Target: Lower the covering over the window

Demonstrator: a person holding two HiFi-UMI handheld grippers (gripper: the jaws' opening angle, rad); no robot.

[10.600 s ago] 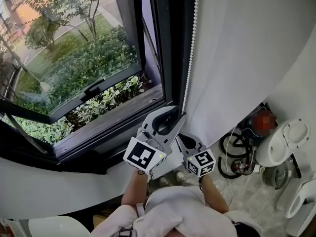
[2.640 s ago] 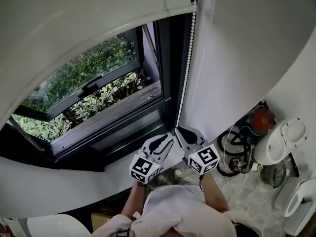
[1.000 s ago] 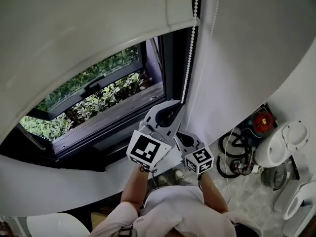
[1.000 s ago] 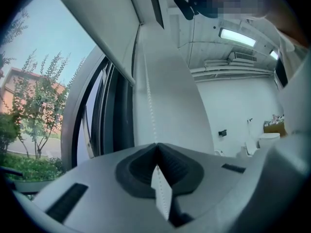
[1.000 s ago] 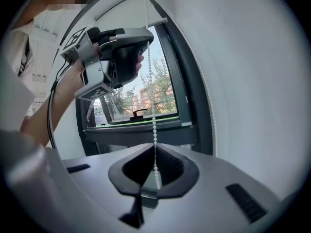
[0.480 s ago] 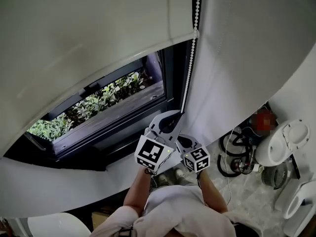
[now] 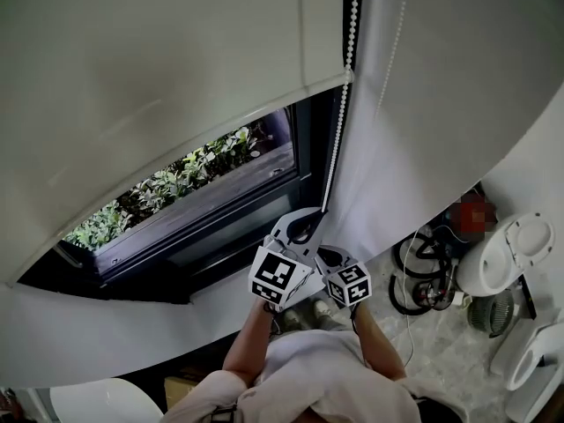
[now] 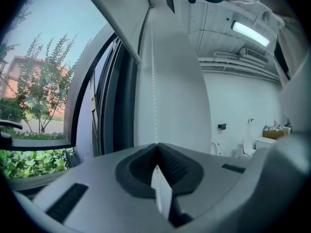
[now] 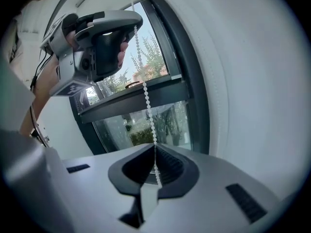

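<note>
Our left gripper [image 8: 156, 148] has its jaws pressed together on the chain [image 8: 154, 101], whose beads rise straight out of the dark pads and run up alongside the window frame [image 8: 124, 101]. Our right gripper [image 9: 155, 149] is clamped on the chain too, the beads dropping in between its closed jaws. In the right gripper view the strand leads up to the tip of the left gripper, which sits higher and is held in a hand [image 9: 48, 76]. In the head view we see the two grippers close together below the window's [image 7: 207, 188] lower right corner, the left one above and the right just beside it, lower and to the right. The blind [image 7: 176, 77] covers most of the window, and its bottom edge leaves a strip of glass with green plants [image 7: 189, 170] showing beneath. A white wall [image 7: 441, 122] stands to the right.
</note>
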